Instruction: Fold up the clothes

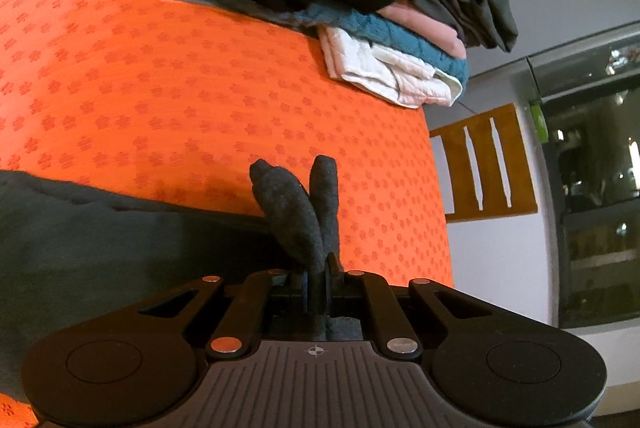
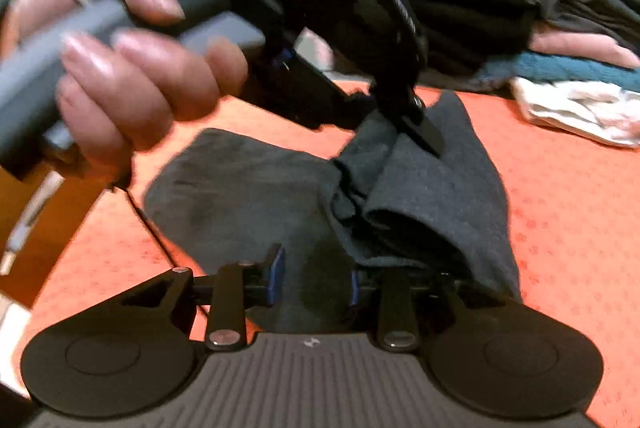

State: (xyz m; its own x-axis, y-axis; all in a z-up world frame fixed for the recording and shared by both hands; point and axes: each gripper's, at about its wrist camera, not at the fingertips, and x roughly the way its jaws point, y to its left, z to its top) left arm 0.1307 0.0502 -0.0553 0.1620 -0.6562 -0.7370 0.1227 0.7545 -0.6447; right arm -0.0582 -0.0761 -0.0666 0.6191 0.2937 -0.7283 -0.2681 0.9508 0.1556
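A dark grey garment (image 2: 248, 196) lies on the orange patterned mat (image 2: 560, 196). In the left wrist view my left gripper (image 1: 318, 280) is shut on a fold of the dark grey garment (image 1: 296, 204), which bunches up out of the jaws; the rest of it spreads to the left (image 1: 100, 240). In the right wrist view the left gripper (image 2: 416, 124) pinches the cloth from above, held by a hand (image 2: 132, 68). My right gripper (image 2: 316, 284) is open, its blue pads (image 2: 276, 280) apart on either side of the near edge of the garment.
A stack of folded clothes (image 1: 400, 28), black, teal, pink and white, sits at the mat's far edge; it also shows in the right wrist view (image 2: 560, 68). A wooden chair back (image 1: 484, 164) and a glass cabinet (image 1: 596, 188) stand beyond the mat's right edge.
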